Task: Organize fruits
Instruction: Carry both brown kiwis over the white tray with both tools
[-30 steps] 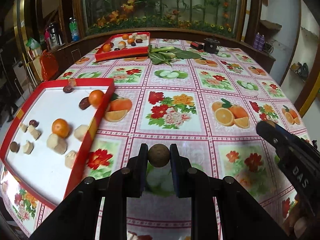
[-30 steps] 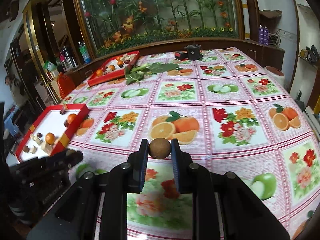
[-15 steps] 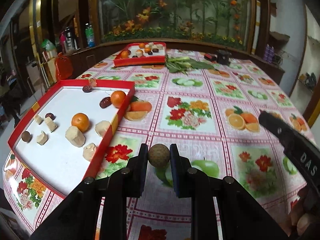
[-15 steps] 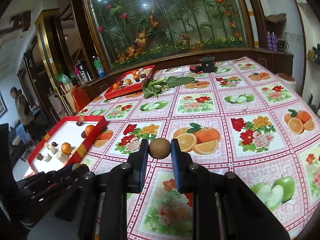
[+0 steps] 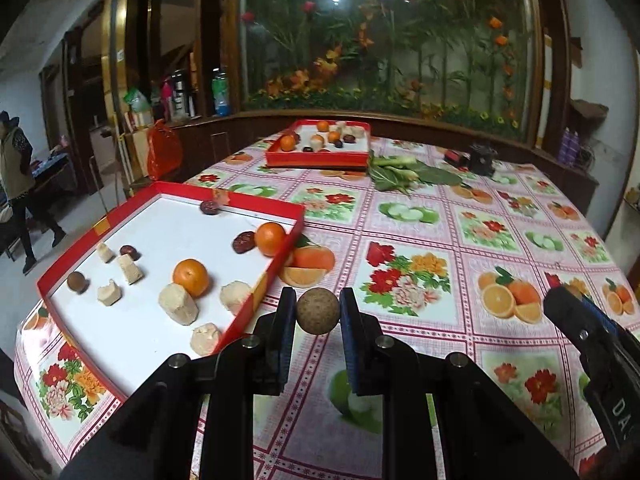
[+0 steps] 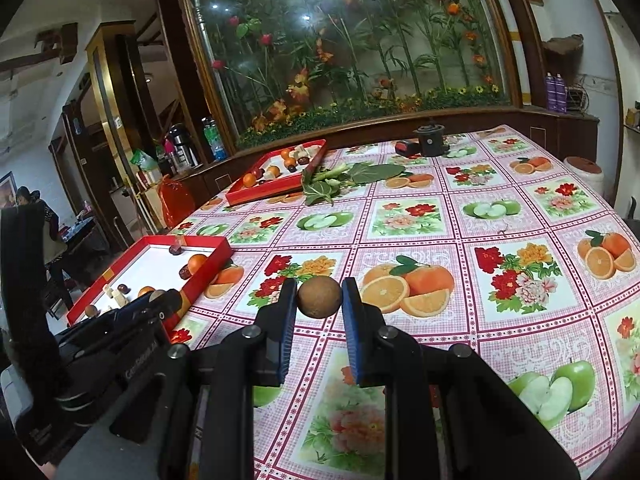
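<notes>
Mid-carry: left gripper [image 5: 318,312] clamped on a brown fruit [image 5: 318,311], right gripper [image 6: 319,298] pinching its own round fruit [image 6: 319,297], both above the tablecloth [image 5: 420,240]. Next, probably: swing left over the near tray [image 5: 160,232], lower, part jaws; far tray [image 5: 320,158] another option.

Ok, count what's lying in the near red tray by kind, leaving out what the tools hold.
Oranges: 2
Dark red fruits: 3
Beige chunks: 6
Brown round fruit: 1
Total: 12
</notes>
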